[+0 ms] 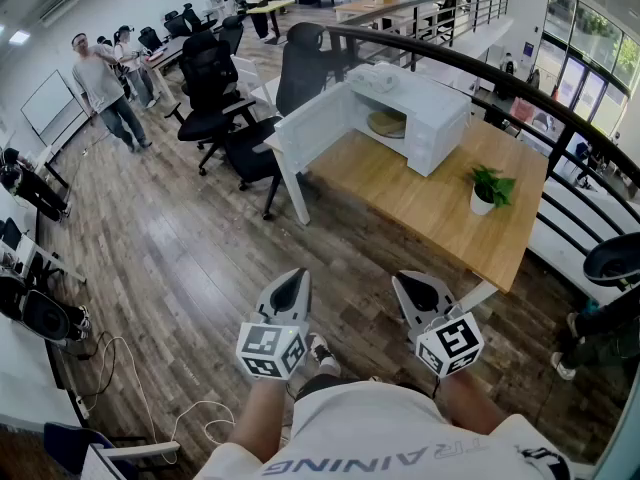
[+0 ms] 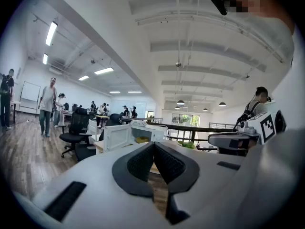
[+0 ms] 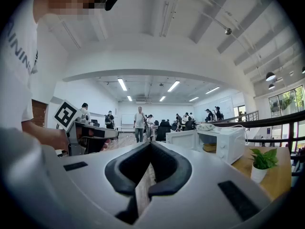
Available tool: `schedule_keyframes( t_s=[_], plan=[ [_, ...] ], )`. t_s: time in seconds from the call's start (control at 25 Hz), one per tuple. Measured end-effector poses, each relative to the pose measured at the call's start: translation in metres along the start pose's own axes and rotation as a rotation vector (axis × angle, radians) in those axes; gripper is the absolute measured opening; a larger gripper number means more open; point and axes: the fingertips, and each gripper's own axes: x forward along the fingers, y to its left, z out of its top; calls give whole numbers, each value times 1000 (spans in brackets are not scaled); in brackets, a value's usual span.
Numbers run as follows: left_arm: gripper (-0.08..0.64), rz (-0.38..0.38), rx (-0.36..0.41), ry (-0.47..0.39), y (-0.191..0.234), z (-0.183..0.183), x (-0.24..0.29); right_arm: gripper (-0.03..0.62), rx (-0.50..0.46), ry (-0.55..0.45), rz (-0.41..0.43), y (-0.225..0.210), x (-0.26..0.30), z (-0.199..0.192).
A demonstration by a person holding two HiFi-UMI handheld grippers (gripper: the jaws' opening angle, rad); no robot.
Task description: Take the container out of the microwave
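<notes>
Tan container (image 1: 386,123) in microwave (image 1: 440,118), far beyond jaws

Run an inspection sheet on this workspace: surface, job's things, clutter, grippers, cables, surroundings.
Surface: wooden table, mostly bare.
Job's things: white microwave on the table, door open; container inside it.
Clutter: potted plant on the table; white bundle on top of the microwave.
Grippers: left hand-held gripper and right hand-held gripper both shut, empty, held short of the table.
Cables: white cable loose on the floor at left.
Surroundings: office chairs, railing behind the table, people standing beyond.
</notes>
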Motion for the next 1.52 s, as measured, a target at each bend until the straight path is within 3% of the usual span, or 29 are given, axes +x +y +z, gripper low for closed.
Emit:
schedule_keyframes(
  t_s=[0.84, 1.52],
  plan=[
    [31, -8, -47, 28, 25, -14, 8, 21, 72, 37, -35, -8, 26, -17],
    [32, -62, -68, 53, 162, 8, 114, 23, 76, 98, -117, -60, 189, -21]
  ],
)
